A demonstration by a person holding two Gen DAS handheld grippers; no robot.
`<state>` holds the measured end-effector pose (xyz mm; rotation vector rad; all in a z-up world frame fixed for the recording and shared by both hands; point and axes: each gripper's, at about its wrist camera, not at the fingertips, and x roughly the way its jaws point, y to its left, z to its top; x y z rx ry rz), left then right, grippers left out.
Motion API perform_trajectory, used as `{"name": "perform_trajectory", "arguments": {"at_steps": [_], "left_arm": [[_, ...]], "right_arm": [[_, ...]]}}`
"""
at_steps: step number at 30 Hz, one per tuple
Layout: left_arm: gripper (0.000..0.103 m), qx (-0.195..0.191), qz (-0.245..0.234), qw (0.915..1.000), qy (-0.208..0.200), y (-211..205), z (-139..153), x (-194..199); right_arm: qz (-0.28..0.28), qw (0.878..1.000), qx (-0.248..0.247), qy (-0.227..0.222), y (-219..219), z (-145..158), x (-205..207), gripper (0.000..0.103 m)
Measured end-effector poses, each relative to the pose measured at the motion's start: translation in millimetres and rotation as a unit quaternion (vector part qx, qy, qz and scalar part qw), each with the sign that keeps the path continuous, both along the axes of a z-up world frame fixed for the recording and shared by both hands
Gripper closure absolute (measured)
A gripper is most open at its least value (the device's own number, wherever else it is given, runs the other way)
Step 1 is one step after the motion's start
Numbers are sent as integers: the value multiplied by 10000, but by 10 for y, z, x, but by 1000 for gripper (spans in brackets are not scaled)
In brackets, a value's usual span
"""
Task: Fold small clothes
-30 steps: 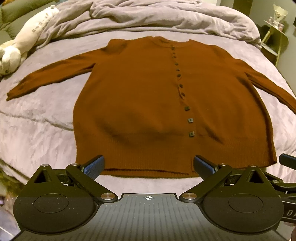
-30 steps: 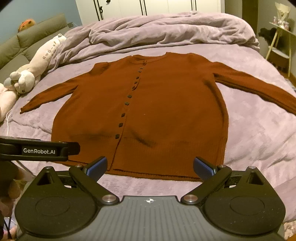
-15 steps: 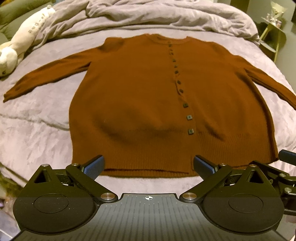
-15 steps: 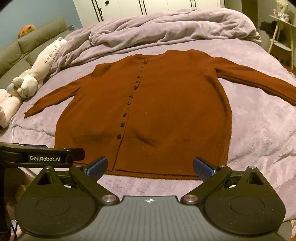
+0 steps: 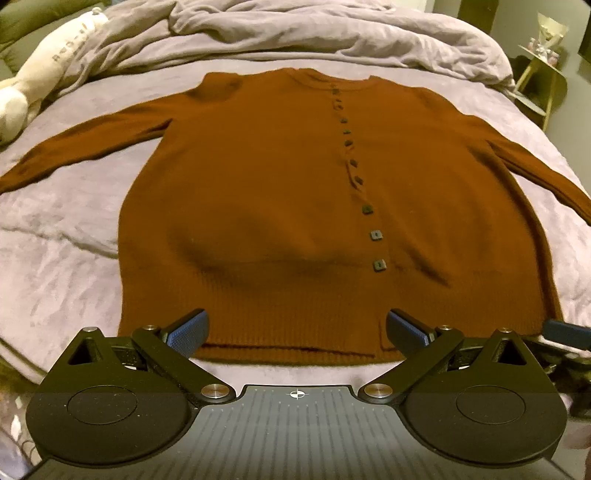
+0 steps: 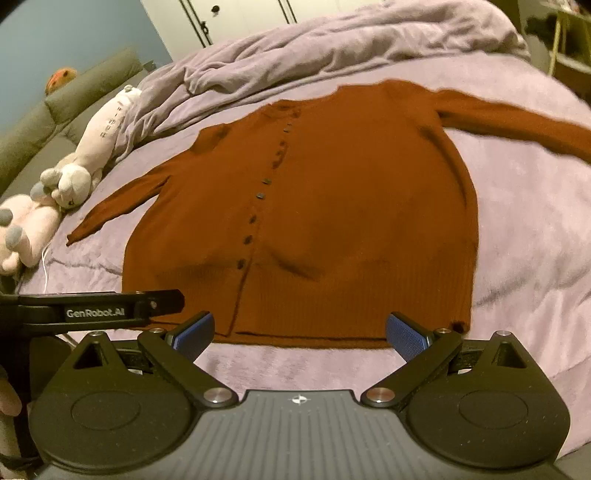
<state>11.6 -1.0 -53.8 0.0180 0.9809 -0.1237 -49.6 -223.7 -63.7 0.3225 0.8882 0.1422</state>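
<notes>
Bedroom, dim and warm-lit: bed (image 5: 66,266) under a lilac cover, crumpled duvet (image 5: 295,33) at the far end, plush toys (image 6: 74,177) along the left edge. Spread flat across the middle, face up and buttoned: rust-brown cardigan (image 5: 280,206), both sleeves out sideways, hem nearest the cameras. Not a single fold in it yet. Left claw (image 5: 295,330) wide, holding nothing, hovering just short of the hem, toward its left part. Right claw (image 6: 300,332) equally wide and empty, near the hem's right part, side by side with the left. Task judged at its very start: laying-out done, everything else left, meaning sleeves in, sides over, then hem up toward the collar. Likely first step: grabbing the hem corners or a sleeve.
</notes>
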Motion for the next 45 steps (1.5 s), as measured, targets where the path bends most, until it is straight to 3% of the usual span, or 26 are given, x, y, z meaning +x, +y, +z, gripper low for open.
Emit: {"name": "perform_trajectory", "arguments": {"at_steps": [3,7,9,11,13,15,18,21,23,24,25,28,30,33,36,38,41,45], "left_arm": [[0,126,57,9998,-150,-31,-26,133],[0,32,215,9993,-298,-105,46,443],[0,-159,236,9985,-469,-160,83,604],[0,-277,304,9978,-519,-221,84,749],[0,-390,316,9972,-547,-275,68,860],[0,-387,238,9971,-603,-338,57,923],[0,-65,75,9976,-681,-466,33,1028],[0,100,-66,9975,-699,-549,-1,1091],[0,105,-121,9977,-658,-565,-21,1129],[0,104,-145,9978,-643,-567,-28,1144],[0,109,-168,9978,-626,-567,-31,1165],[0,120,-214,9978,-618,-532,-24,1233],[0,9,-253,9976,-642,-492,9,1289],[0,-268,-270,9964,-763,-454,118,1398],[0,-606,-388,9938,-846,-483,235,1527],[0,-876,-564,9911,-828,-515,277,1616],[0,-1150,-758,9884,-640,-592,252,1781],[0,-1656,-929,9817,-129,-784,61,2109]], "right_arm": [[-444,9985,303,-63,-425,-66,67,4],[-1939,9787,475,-477,-1418,6,213,7],[-2786,9552,686,-720,-2005,39,254,17],[-3446,9297,933,-908,-2518,28,278,40],[-4159,8980,1106,-922,-3001,-39,296,56],[-4681,8713,1211,-844,-3316,-126,298,59],[-5005,8504,1466,-699,-3624,-318,327,60],[-5099,8410,1632,-782,-3749,-441,385,62],[-5158,8387,1560,-784,-3765,-476,443,71],[-5177,8386,1492,-799,-3772,-477,475,77],[-5145,8422,1407,-789,-3777,-460,511,95],[-4807,8734,402,-676,-3637,-134,830,97],[-4018,9078,-354,-1152,-3214,237,1057,98],[-2624,9441,-894,-1782,-2432,678,1429,97],[-997,9672,-1073,-2075,-1560,823,1743,93],[-338,9758,-976,-1925,-1165,752,1859,67],[-239,9829,-878,-1601,-937,513,1881,66],[-772,9899,-620,-1014,-1068,139,1792,65]]}}
